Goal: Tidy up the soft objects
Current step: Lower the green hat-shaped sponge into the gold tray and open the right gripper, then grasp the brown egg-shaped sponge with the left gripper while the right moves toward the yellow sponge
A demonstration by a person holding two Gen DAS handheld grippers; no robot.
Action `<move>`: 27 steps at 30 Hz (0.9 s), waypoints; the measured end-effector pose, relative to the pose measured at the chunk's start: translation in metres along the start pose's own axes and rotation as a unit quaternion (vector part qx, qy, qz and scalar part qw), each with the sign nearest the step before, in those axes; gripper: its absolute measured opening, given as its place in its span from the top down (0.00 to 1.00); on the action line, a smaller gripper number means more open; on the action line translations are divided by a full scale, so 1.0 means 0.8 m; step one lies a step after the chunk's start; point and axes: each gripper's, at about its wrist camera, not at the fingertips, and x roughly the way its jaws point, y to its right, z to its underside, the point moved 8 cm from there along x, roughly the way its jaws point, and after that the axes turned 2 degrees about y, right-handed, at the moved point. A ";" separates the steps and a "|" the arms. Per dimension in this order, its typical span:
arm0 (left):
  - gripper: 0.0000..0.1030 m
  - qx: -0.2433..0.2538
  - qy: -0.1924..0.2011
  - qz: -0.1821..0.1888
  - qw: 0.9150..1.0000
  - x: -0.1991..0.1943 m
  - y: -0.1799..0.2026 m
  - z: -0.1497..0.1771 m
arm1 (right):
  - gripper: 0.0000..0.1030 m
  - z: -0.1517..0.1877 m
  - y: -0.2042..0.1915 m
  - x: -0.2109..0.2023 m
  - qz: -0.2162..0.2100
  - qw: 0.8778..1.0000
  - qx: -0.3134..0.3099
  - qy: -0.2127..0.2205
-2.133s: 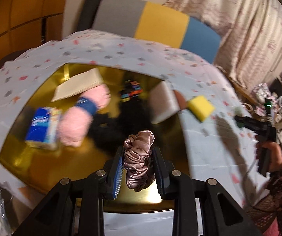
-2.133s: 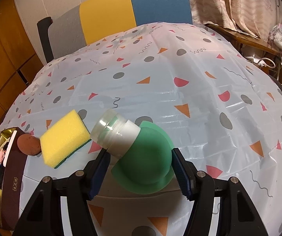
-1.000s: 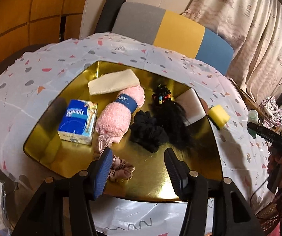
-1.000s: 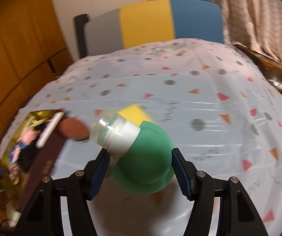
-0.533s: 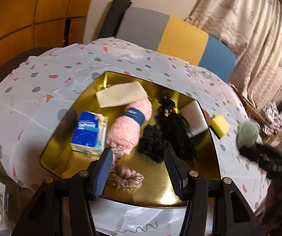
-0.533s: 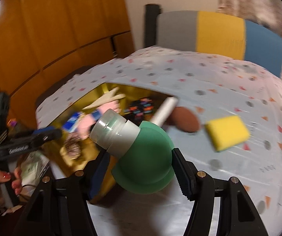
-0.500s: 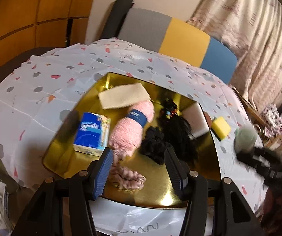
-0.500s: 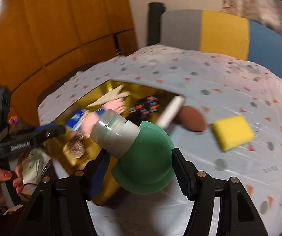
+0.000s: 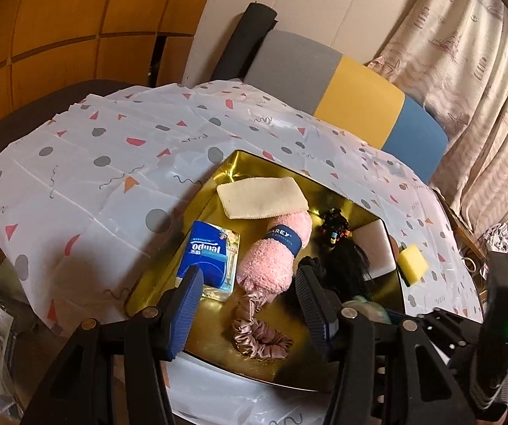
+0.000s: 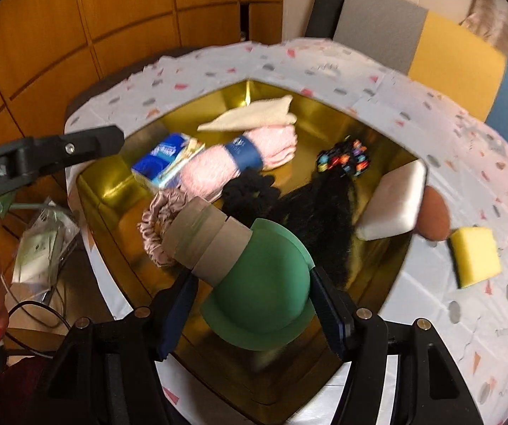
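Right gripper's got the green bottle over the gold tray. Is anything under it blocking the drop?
Partly. The right gripper holds the green bottle above the gold tray. A black furry item and the pink scrunchie lie close ahead; the floor directly underneath is hidden.

Green bottle (image 10: 257, 304) (formerly tableside) over tray (image 10: 112, 180)

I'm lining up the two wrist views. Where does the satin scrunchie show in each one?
Left wrist: the satin scrunchie lies low in the middle, on the gold tray, between the open left gripper fingers.
Right wrist: the scrunchie sits left of center, partly behind the green bottle.
Shared landmark: the pink towel roll beside it.
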 end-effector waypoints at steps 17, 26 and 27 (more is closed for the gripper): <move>0.46 0.020 -0.017 0.012 1.000 0.008 0.018 0.016 | 0.21 0.002 0.024 -0.029 -0.007 0.998 0.056 0.033; 0.46 0.070 -0.031 0.057 0.995 0.007 0.066 0.040 | 0.20 0.031 0.124 -0.060 0.035 0.986 0.158 0.046; 0.46 0.075 -0.033 0.060 0.995 0.008 0.070 0.043 | 0.20 0.036 0.133 -0.060 0.039 0.984 0.168 0.043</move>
